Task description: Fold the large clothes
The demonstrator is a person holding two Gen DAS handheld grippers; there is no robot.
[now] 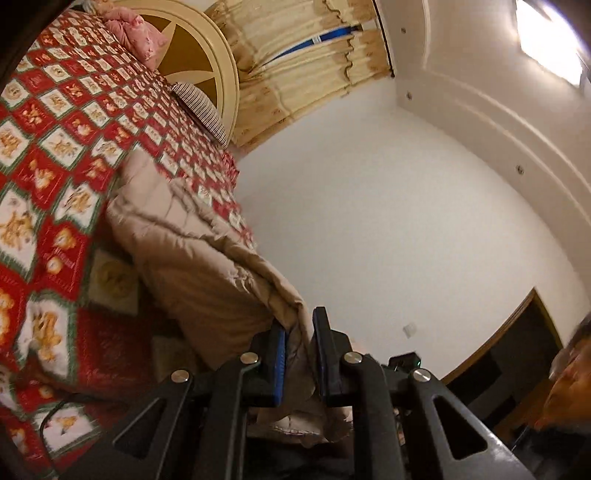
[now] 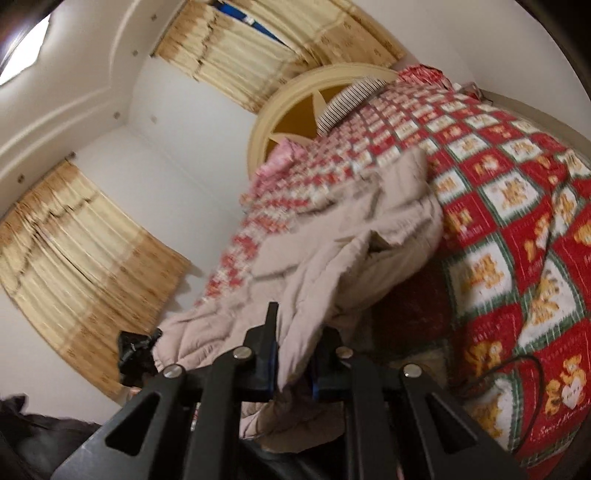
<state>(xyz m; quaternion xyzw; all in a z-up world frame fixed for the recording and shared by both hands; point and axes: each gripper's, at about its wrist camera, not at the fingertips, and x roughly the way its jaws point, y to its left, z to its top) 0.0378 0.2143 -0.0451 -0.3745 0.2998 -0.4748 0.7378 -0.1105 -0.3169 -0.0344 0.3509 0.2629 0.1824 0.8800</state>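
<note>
A large beige quilted garment (image 1: 184, 236) hangs lifted above the bed, stretched between both grippers; it also shows in the right wrist view (image 2: 354, 229). My left gripper (image 1: 300, 328) is shut on one edge of it, with fabric bunched between the fingers. My right gripper (image 2: 295, 332) is shut on another edge, and cloth drapes down between its fingers. The left gripper (image 2: 135, 350) appears as a dark shape at the garment's far corner in the right wrist view.
The bed carries a red, white and green checked bear-print cover (image 1: 55, 147), also in the right wrist view (image 2: 517, 206). At its round headboard (image 1: 218, 66) lie a striped pillow (image 1: 203, 107) and a pink pillow (image 1: 136, 33). A black cable (image 2: 517, 365) lies on the cover. Curtains (image 2: 74, 240) and white walls surround.
</note>
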